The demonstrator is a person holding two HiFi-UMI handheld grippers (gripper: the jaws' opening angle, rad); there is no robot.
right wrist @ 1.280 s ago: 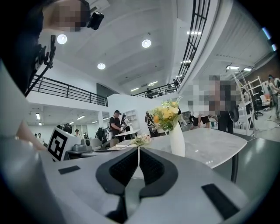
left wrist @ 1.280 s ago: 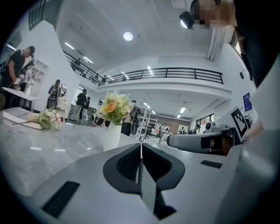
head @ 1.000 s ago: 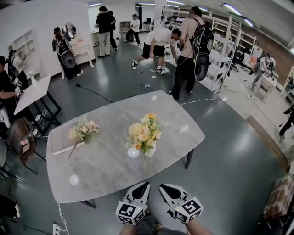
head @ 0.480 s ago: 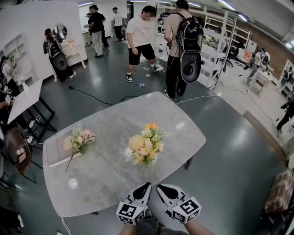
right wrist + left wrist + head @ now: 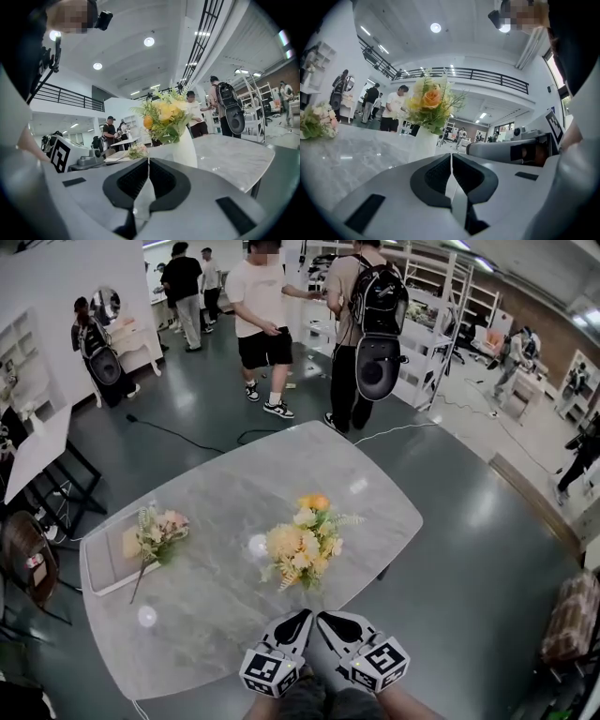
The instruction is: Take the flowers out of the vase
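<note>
A white vase (image 5: 185,149) with a yellow and orange bouquet (image 5: 304,543) stands on the grey marble table (image 5: 216,596), near its front edge. In the left gripper view the vase (image 5: 423,143) and its flowers (image 5: 430,104) stand just ahead of the jaws. My left gripper (image 5: 302,617) and right gripper (image 5: 323,617) hover side by side at the table's near edge, a little short of the vase. Both are shut with nothing between the pads. In the right gripper view the bouquet (image 5: 164,116) is ahead, slightly to the right.
A second small bunch of pale flowers (image 5: 157,532) lies on a white tray (image 5: 105,570) at the table's left. Several people (image 5: 258,315) stand on the floor beyond the far edge. A black cable (image 5: 183,432) runs across the floor. A chair (image 5: 26,557) stands at the left.
The view has come closer to the table, so the vase now sits nearer the grippers. Both grippers stay shut and side by side. People in the background have walked nearer.
</note>
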